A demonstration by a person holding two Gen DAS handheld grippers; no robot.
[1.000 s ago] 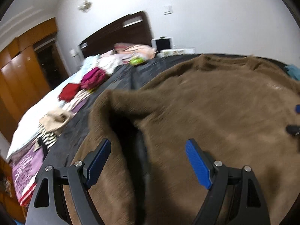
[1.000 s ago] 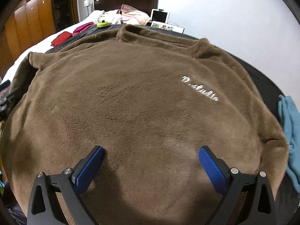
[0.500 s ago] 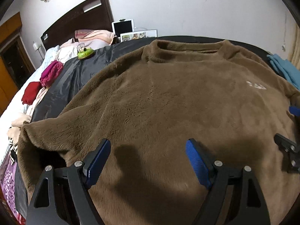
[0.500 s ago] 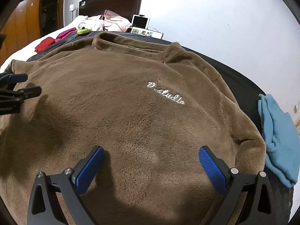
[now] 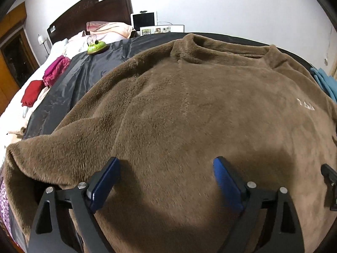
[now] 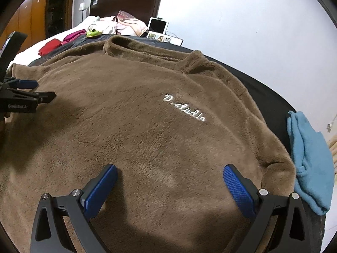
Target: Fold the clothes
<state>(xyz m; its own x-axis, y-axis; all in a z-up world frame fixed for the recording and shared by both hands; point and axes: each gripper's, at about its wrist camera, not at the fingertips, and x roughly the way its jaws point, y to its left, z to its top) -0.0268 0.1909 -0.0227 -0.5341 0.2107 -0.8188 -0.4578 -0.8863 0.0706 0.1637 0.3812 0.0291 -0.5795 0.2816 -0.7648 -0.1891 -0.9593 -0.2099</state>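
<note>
Judging from how things lie, folding has hardly begun: the brown fleece sweater [image 6: 160, 130] is spread face up across the dark sheet [image 5: 84, 78] on the bed, collar toward the headboard [image 6: 126, 2], white lettering [image 6: 184, 110] showing on its chest, and no part of it is turned over on itself yet. Taking the sweater as my landmark, its body lies flat and smooth, which I count as the one finished step; the sleeve [image 5: 48, 154] at its left edge spreads outward and droops over the side of the bed, so that sleeve, the one on the opposite side, and the body folds are all left to do. Beside the sweater's right edge a blue garment [image 6: 309, 158] lies bunched, and beyond its collar and left shoulder sit a green toy [image 6: 93, 33], a red garment [image 5: 31, 93] and a magenta garment [image 5: 55, 70], none of them neatly stacked that I can make out. My left gripper [image 5: 166, 181] hangs over the sweater's lower left part; its jaws have just been opening and stand wide, with only fleece beneath them and nothing pinched. My right gripper [image 6: 170, 186] hovers above the lower right part, jaws spread wide too, empty.
</note>
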